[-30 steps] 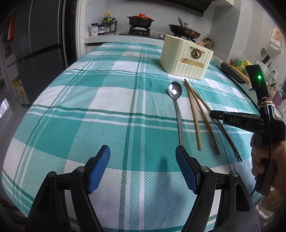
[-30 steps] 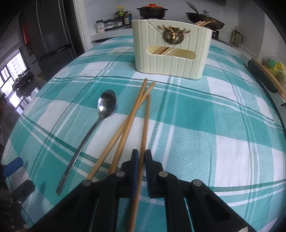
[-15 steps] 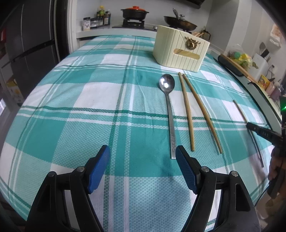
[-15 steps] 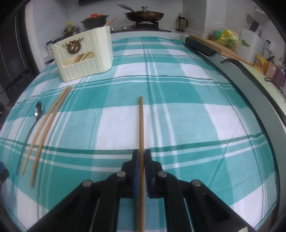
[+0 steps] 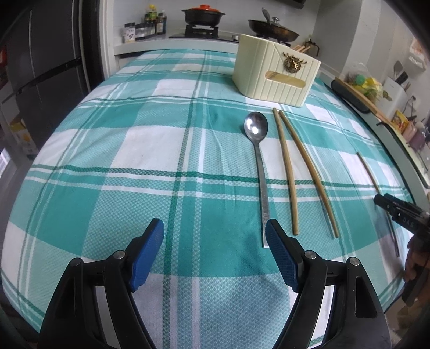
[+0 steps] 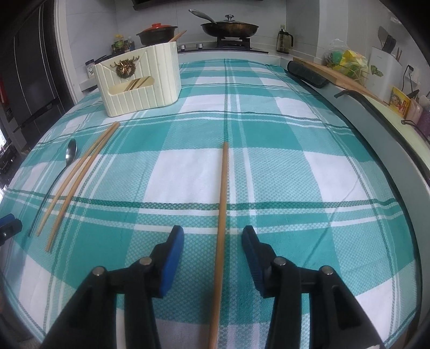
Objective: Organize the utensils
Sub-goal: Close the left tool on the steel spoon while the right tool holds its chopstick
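We see a teal plaid tablecloth (image 6: 268, 134) before a kitchen stove (image 6: 231, 40), our left gripper (image 5: 215, 241) agape, right gripper (image 6: 212, 249) just parting around a chopstick (image 6: 223, 204).

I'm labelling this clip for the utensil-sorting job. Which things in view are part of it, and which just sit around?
Part of the job:
- spoon
- pair of chopsticks beside it
- single chopstick, lying free between the right gripper's just-opened jaws
- cream utensil holder

Just lying about:
- pot and pan on the stove
- spice jars
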`<action>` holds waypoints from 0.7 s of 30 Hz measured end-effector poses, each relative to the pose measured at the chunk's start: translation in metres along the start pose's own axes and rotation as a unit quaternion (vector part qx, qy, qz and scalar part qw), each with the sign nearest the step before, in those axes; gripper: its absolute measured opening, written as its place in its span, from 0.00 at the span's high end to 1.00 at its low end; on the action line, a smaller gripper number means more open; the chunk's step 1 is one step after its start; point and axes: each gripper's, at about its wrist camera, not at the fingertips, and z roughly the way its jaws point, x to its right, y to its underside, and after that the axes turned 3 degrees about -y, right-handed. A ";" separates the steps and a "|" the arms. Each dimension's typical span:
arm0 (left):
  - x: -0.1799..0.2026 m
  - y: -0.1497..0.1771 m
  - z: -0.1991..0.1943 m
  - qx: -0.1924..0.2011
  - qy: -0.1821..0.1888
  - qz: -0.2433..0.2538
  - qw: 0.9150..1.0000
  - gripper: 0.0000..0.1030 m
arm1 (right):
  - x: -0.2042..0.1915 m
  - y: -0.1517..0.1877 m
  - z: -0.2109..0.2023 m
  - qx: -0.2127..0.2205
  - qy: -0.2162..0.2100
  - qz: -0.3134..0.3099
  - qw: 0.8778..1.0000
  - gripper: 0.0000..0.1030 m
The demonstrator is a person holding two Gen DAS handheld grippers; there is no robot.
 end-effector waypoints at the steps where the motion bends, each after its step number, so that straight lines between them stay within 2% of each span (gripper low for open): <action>1: 0.000 -0.001 0.000 0.000 0.000 0.002 1.000 0.23 | 0.000 0.000 0.000 0.000 -0.001 -0.001 1.000 0.55; 5: 0.004 -0.005 0.001 -0.001 0.002 0.013 1.000 0.22 | -0.003 0.001 0.000 -0.001 0.004 -0.020 1.000 0.52; 21: 0.021 -0.039 0.029 -0.035 0.030 0.031 0.998 0.22 | -0.003 0.002 0.001 0.003 -0.001 -0.021 1.000 0.51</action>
